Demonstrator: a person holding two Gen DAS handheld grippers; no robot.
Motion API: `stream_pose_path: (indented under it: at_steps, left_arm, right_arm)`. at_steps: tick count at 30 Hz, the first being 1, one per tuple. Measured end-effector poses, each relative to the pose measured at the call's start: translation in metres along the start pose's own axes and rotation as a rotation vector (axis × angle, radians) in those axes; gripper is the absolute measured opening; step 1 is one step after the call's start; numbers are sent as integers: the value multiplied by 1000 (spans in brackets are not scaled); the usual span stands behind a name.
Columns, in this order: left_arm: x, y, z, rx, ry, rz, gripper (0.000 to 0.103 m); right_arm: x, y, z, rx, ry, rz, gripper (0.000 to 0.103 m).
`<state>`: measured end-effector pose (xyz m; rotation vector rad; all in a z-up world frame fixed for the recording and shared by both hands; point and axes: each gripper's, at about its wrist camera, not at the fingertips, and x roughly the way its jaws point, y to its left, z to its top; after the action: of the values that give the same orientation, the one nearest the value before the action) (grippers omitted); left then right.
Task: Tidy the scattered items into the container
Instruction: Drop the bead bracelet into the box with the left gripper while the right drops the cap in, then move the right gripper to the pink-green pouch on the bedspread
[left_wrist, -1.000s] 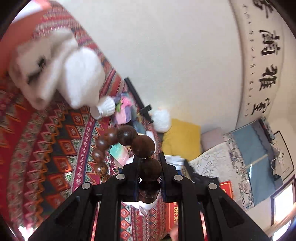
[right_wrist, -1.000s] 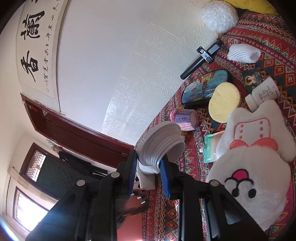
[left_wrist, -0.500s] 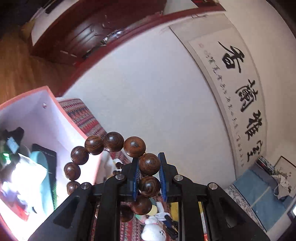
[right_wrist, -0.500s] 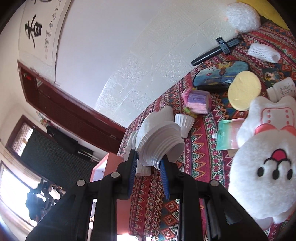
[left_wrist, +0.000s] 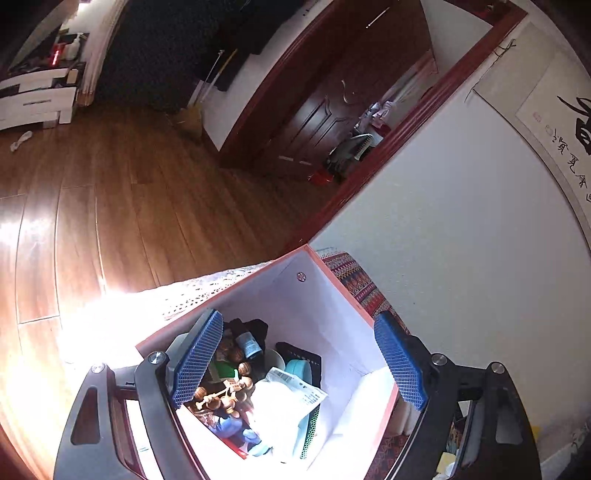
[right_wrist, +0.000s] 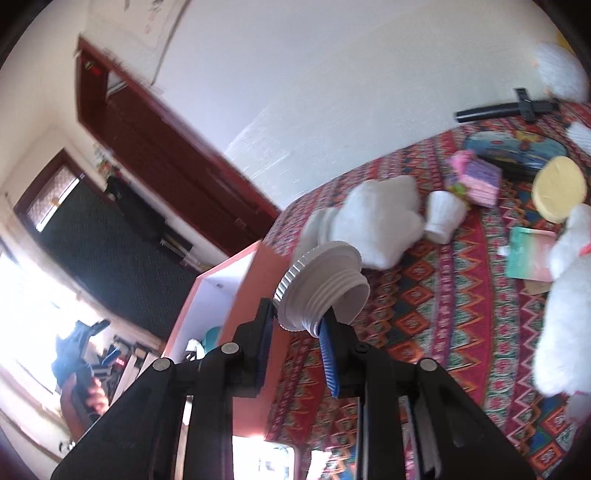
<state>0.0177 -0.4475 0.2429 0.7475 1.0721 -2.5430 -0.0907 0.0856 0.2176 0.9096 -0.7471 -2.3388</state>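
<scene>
My left gripper is open and empty, held above the pink box with white inner walls. Inside the box lie brown wooden beads, a white plastic bag, a teal item and dark items. My right gripper is shut on a white threaded plastic cap, just right of the pink box and over the patterned red cloth.
On the cloth lie a white plush glove, a small white cup, a pink-purple toy, a yellow disc, a teal packet, a white plush toy and a black stick. Wooden floor lies left of the box.
My left gripper has swung over the box, opened and let go of the wooden bead bracelet, which now lies in the box. My right gripper has carried the white cap closer to the box.
</scene>
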Motion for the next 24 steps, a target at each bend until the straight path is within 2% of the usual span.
stream_pose_path:
  at_steps: [3,8,10,11,12,13,16,18,21,24]
  left_arm:
    - [-6,5,8,9,-27,19,84]
    - [-14,11,11,9,-43,-6,84]
    - [-21,15,12,7,-53,-5,84]
    - [-23,16,13,5,-57,-5,84]
    - [-24,17,14,-1,-58,-8,84]
    - [-25,19,14,-8,-59,-12,84]
    - [-26,22,15,-14,-56,-26,84]
    - [-25,21,14,-12,-51,-32,84]
    - [-24,17,11,2,-37,-43,84]
    - [-25,9,9,21,-34,-53,84]
  right_arm:
    - [15,57,-4,-84,26,109,23]
    - [53,171,-3,-264,70,268,23]
    - [73,213,-2,-326,98,321,28]
    - [82,228,-2,-357,116,320,49]
    - [89,242,-3,-383,127,301,75]
    - [90,251,-4,-397,114,285,78]
    - [75,257,-6,-460,64,268,78]
    - [62,243,-4,-470,16,218,78]
    - [51,195,2,-410,-18,110,78]
    - [48,120,12,-253,-9,-32,77]
